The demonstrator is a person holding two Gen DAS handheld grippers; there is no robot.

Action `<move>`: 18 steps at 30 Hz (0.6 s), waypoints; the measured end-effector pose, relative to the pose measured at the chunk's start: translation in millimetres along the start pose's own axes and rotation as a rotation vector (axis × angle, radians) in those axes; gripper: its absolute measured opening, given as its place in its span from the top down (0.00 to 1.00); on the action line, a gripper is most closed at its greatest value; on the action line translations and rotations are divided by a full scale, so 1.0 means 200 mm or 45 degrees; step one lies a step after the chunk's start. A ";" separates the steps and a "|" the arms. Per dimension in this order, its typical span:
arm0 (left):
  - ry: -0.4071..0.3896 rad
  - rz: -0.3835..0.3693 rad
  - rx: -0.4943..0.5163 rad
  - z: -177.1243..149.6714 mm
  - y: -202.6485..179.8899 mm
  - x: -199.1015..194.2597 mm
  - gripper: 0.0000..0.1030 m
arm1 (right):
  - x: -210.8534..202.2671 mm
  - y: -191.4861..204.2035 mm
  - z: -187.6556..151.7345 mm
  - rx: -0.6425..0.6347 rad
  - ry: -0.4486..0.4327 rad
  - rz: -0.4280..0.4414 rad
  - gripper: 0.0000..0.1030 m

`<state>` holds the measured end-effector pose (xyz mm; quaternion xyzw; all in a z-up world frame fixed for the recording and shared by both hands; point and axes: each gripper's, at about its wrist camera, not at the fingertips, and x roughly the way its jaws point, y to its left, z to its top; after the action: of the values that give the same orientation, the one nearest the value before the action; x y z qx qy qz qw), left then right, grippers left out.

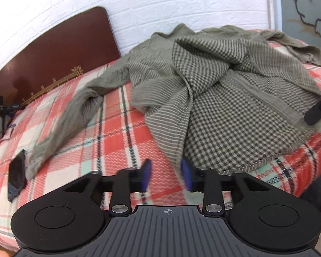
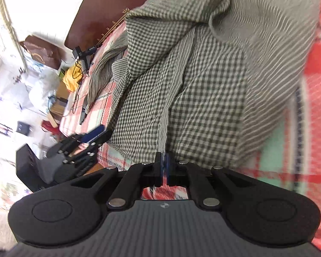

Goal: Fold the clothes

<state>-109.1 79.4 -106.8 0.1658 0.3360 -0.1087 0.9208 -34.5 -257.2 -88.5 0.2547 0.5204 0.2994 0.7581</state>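
Olive-green woven shirt (image 1: 214, 81), part gingham check, part thin stripe, lies crumpled on a red-and-white plaid blanket (image 1: 100, 128) w/ one sleeve trailing toward a dark phone (image 1: 17, 175) at the bed's edge. The hem sits just ahead of both tools. Left gripper (image 1: 166, 176) is released, blue pads apart w/ nothing between them, hem corner just in front & slightly right. Right gripper (image 2: 164, 170) is nearly clenched, a thin slit left; the checked hem lies right at its tips, but whether cloth is pinched can't be told. The right tool looks nearer the fabric; the shirt's long axis runs away from both toward the brown headboard (image 1: 53, 60). Fabric looks thin, crinkled & limp, likely to slump when lifted.
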 end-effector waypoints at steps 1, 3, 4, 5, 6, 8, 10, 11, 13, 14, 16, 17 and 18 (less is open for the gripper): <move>-0.013 0.006 0.014 0.02 0.01 -0.02 0.49 | -0.05 0.02 0.01 -0.028 -0.032 -0.023 0.70; -0.044 0.020 0.047 0.05 0.02 -0.06 0.49 | -0.13 0.06 0.06 -0.113 -0.119 -0.083 0.64; -0.075 0.028 0.074 0.08 0.01 -0.06 0.49 | -0.18 0.09 0.08 -0.156 -0.162 -0.113 0.64; -0.103 0.027 0.097 0.11 0.00 -0.05 0.49 | -0.21 0.11 0.11 -0.204 -0.204 -0.142 0.64; -0.126 0.023 0.118 0.14 -0.02 -0.03 0.49 | -0.22 0.12 0.16 -0.250 -0.238 -0.165 0.64; -0.168 0.005 0.160 0.20 -0.06 0.01 0.49 | -0.21 0.13 0.25 -0.316 -0.286 -0.204 0.64; -0.213 -0.028 0.211 0.26 -0.12 0.07 0.49 | -0.18 0.14 0.34 -0.370 -0.319 -0.270 0.64; -0.222 -0.032 0.231 0.29 -0.14 0.11 0.48 | -0.15 0.15 0.39 -0.402 -0.334 -0.309 0.64; -0.223 -0.041 0.264 0.32 -0.18 0.19 0.48 | -0.09 0.16 0.47 -0.446 -0.345 -0.381 0.64; -0.210 -0.047 0.270 0.33 -0.18 0.23 0.48 | -0.07 0.15 0.51 -0.460 -0.347 -0.413 0.64; -0.169 -0.043 0.271 0.35 -0.19 0.32 0.49 | -0.02 0.11 0.58 -0.475 -0.345 -0.474 0.63; -0.148 -0.038 0.271 0.35 -0.19 0.35 0.49 | 0.01 0.09 0.61 -0.478 -0.337 -0.511 0.62; -0.127 -0.034 0.270 0.35 -0.19 0.38 0.55 | 0.04 0.08 0.63 -0.476 -0.328 -0.547 0.61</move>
<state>-23.3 12.3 -115.3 0.2520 0.2786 -0.1640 0.9121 83.7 -249.8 -42.0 0.0309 0.3978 0.1882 0.8974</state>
